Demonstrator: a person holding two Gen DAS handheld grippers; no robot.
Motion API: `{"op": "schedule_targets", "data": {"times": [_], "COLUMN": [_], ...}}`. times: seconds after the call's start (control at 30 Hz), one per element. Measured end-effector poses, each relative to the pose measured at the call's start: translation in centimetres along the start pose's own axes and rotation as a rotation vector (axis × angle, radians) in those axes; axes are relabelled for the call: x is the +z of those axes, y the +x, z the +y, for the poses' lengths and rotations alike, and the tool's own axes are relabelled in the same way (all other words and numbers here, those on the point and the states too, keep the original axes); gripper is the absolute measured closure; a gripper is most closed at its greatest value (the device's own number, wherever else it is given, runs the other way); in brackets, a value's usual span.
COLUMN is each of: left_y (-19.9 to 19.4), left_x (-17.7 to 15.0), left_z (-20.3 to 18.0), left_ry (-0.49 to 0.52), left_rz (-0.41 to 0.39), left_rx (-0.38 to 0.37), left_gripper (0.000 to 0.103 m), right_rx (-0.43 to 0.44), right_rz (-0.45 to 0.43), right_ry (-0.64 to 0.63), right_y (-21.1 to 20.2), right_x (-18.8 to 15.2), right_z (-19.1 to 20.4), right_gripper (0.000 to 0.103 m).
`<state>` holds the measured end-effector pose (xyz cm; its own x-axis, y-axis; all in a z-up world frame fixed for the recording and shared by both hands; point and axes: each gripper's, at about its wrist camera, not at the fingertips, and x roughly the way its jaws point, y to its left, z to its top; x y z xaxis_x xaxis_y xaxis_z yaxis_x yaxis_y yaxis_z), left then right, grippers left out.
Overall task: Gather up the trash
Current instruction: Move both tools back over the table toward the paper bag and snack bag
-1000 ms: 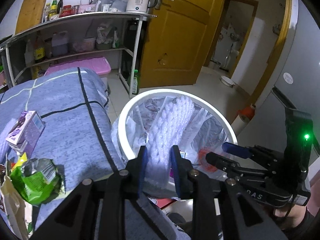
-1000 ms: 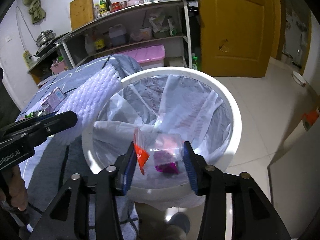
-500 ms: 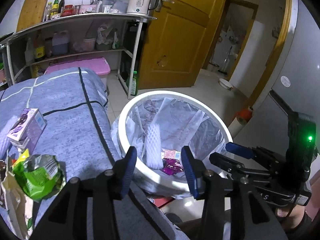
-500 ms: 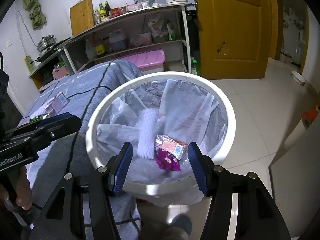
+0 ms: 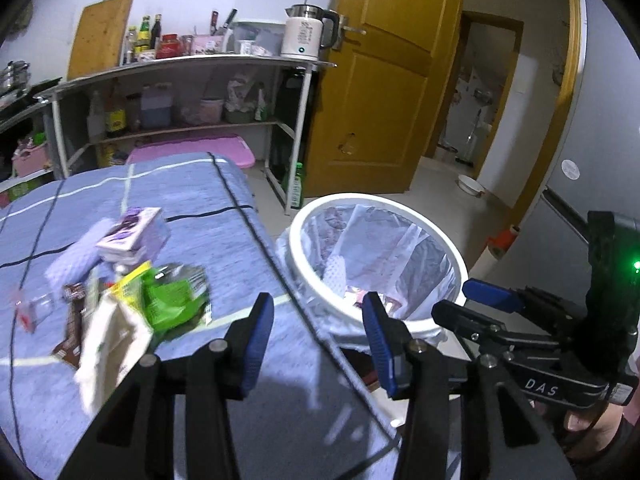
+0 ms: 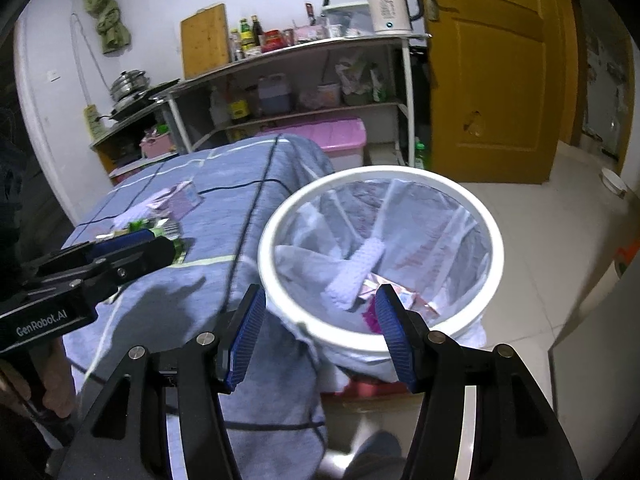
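Note:
The white trash bin (image 5: 297, 248) with a clear liner stands beside the blue-clothed table (image 5: 192, 200). In the bin lie a white foam net (image 6: 356, 272), a pink carton (image 6: 400, 296) and a purple wrapper (image 6: 370, 316). My left gripper (image 5: 318, 340) is open and empty above the table's edge. My right gripper (image 6: 320, 332) is open and empty over the bin's near rim (image 6: 494, 248). On the cloth lie a purple carton (image 5: 134, 234), a green wrapper (image 5: 172, 300), a cream bag (image 5: 108, 344) and a brown wrapper (image 5: 72, 332).
A metal shelf unit (image 5: 180, 68) with bottles and a kettle (image 5: 304, 36) stands behind the table, with a pink storage box (image 6: 340, 136) below it. A yellow door (image 5: 380, 100) is behind the bin, and a grey cabinet wall (image 5: 600, 140) is at the right.
The left gripper let go of the foam net and the right let go of a small clear bag; both now lie in the bin. Both grippers opened and drew back, the left towards the table.

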<state>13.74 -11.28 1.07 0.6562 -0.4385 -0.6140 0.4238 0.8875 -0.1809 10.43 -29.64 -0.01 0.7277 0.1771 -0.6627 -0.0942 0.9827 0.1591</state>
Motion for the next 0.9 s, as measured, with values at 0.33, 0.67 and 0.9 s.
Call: {"op": "schedule_targets", "data": {"times": [0.33,0.67,0.9], "left_y": [-4.2,-7.0,-7.4], "left_x": [-2.7,-5.2,-5.4], "left_z": [2.5,5.7,7.8], "left_ry": [-0.035,-0.093,-0.120], "left_rz": [-0.029,-0.041,-0.045], "left_rx": [0.063,0.141,0.190], "left_gripper": [0.055,0.055,0.055], "right_rx": [0.085,0.140,0.173], "right_rz": [0.003,0.018,0.033], "right_ry": [-0.086,-0.123,-0.128], "right_y": [-1.4,-1.3,-0.4], "right_x": [-1.4,-2.3,-2.2], "right_z": [5.0,7.9,8.8], "right_gripper": [0.045,0.045,0.045]}}
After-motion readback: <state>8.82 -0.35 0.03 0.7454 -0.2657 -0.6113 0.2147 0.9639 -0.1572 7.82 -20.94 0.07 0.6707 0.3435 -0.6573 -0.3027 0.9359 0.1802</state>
